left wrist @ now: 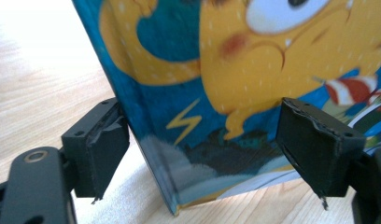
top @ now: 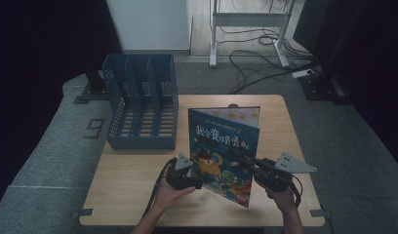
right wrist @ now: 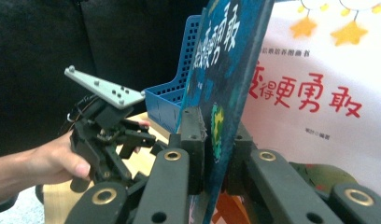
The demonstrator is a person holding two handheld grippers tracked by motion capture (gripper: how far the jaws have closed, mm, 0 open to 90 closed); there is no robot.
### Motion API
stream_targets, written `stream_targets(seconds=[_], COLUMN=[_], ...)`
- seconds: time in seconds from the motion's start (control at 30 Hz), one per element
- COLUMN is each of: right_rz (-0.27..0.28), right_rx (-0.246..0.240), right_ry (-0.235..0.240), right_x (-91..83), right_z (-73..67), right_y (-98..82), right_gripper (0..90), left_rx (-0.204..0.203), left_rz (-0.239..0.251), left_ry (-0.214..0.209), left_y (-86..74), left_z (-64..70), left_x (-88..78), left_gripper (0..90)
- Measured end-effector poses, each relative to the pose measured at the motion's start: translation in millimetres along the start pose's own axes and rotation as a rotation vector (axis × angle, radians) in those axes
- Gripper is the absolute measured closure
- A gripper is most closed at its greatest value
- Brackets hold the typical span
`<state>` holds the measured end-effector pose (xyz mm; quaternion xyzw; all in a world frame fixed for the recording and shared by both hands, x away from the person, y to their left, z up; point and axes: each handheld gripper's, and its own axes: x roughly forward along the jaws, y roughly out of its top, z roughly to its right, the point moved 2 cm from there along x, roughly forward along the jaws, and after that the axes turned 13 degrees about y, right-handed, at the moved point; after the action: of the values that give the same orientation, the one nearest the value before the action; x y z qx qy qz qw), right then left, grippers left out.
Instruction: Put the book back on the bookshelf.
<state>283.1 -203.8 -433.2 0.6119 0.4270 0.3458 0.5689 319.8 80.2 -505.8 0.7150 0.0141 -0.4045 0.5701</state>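
Picture book (top: pixel 221 146) stands upright near the middle of the wooden bench (top: pixel 129 180), its blue cover with red characters and a yellow cartoon creature turned toward the person. Its front cover is swung partly open — the right gripper view shows a white title page with red characters and orange stars behind it.

The right hand-held gripper (right wrist: pixel 212 140) pinches the cover's edge, its two black jaws pressed against either face of the board. In the high view this hand-held gripper (top: pixel 258 170) meets the book's right side low down, with the grey three-cornered plate (top: pixel 294 164) on top of it.

The left hand-held gripper (left wrist: pixel 202 140) is spread wide. In its own view the book's lower corner sits between the jaws; the left jaw is just beside the spine edge, and the right jaw lies over the cover art, though whether it touches the cover I cannot tell. In the high view the left hand-held gripper (top: pixel 187 178) is at the book's lower left, gripped by the person's left hand (top: pixel 168 195).

A blue slotted file rack (top: pixel 141 107) stands on the bench's far left corner — well apart from both hands. Cables (top: pixel 255 63) trail across the grey floor beyond the bench.
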Motion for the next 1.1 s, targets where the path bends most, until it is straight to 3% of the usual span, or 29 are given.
stream_targets(seconds=[0.3, 0.7, 1.1], right_rz=[-0.031, -0.06, -0.129], right_rx=[0.02, 0.019, -0.017], right_ry=[-0.012, -0.007, -0.107], right_x=[-6.5, -14.6, -13.4], right_z=[4.7, 7.9, 13.3], right_y=[-6.3, -14.0, -23.0], right_gripper=[77.6, 74.9, 63.8], left_rx=[0.016, 0.031, 0.051], left_rz=[0.015, 0.092, 0.15], left_ry=[-0.008, -0.015, -0.024], left_y=[11.3, 32.9, 34.6], left_z=[-0.6, 0.0, 3.3], left_x=[-2.7, -14.0, -23.2], left_gripper=[17.8, 19.8, 25.1])
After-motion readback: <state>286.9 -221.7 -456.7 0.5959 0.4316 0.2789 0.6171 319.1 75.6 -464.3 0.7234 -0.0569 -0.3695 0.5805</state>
